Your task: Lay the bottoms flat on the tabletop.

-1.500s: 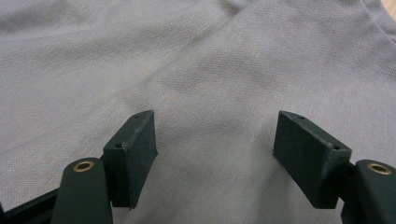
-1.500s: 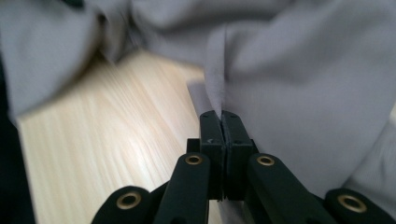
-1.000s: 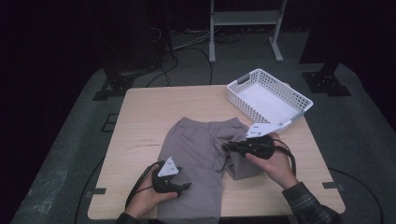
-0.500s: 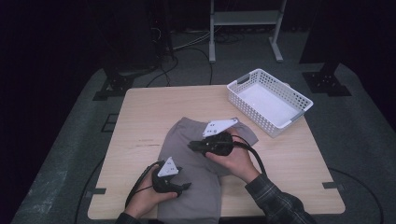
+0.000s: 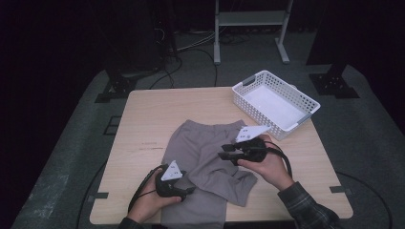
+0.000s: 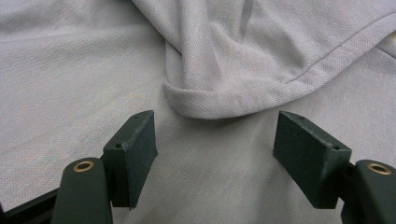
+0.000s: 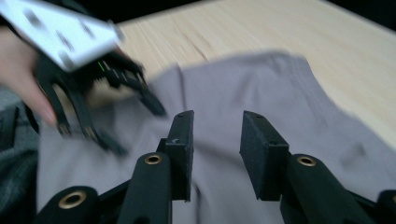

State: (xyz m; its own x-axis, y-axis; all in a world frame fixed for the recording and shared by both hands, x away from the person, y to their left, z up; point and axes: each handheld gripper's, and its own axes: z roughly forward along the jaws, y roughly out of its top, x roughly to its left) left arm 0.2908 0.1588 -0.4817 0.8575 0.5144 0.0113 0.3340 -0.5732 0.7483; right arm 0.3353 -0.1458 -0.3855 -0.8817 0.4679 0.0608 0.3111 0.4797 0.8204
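— Where's the cloth?

— Grey cloth [image 5: 207, 162] lies rumpled, centre to lower middle of the high view, on the bench [image 5: 157, 114]. One flap is folded over toward lower right.

— Your left gripper?

— My left gripper [image 5: 184, 187], lower left of centre, rests on the cloth with its jaws wide apart. A folded hem [image 6: 219, 98] lies just beyond them; nothing is gripped.

— And the right?

— My right gripper [image 5: 225, 151] sits right of centre. Its jaws have just been opening, partly apart over the cloth, with nothing pinched. The white basket [image 5: 305, 101] stands upper right.

Grey garment [image 5: 205, 157] (shorts, perhaps) lies rumpled, partly folded.
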